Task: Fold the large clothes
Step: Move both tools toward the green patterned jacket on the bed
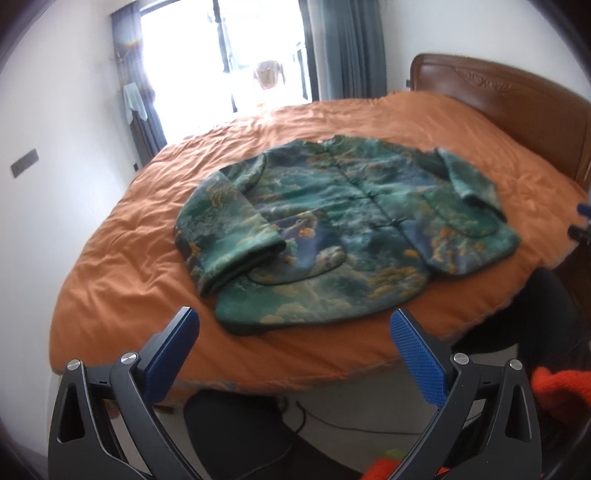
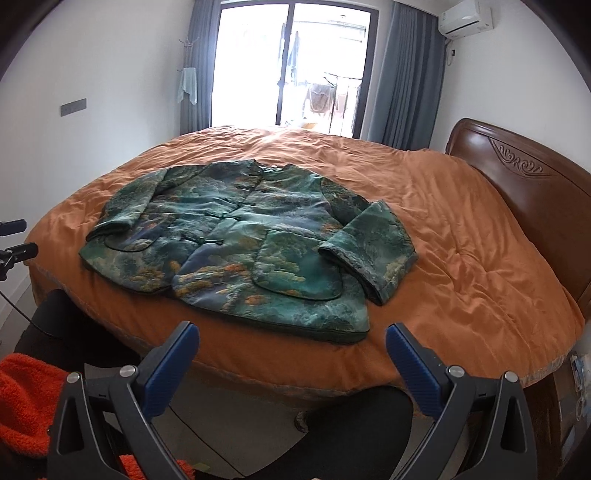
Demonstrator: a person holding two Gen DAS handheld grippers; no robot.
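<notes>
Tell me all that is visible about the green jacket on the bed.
The green jacket lies flat, front side up, on the orange bedcover, its hem toward the cameras. The cloth looks thick and padded, printed with a blue-green landscape and orange patches. Knot buttons close the front up to a small round collar. Two rounded patch pockets sit low on the front. Both sleeves bend inward toward the body, their cuffs near the pockets. Nothing but the bedcover touches it; both grippers stand apart from it.

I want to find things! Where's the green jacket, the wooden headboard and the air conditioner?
green jacket (image 2: 236, 236): right wrist view, front near the buttons.
wooden headboard (image 2: 517, 173): right wrist view, carved top panel.
air conditioner (image 2: 466, 15): right wrist view, white front.
</notes>
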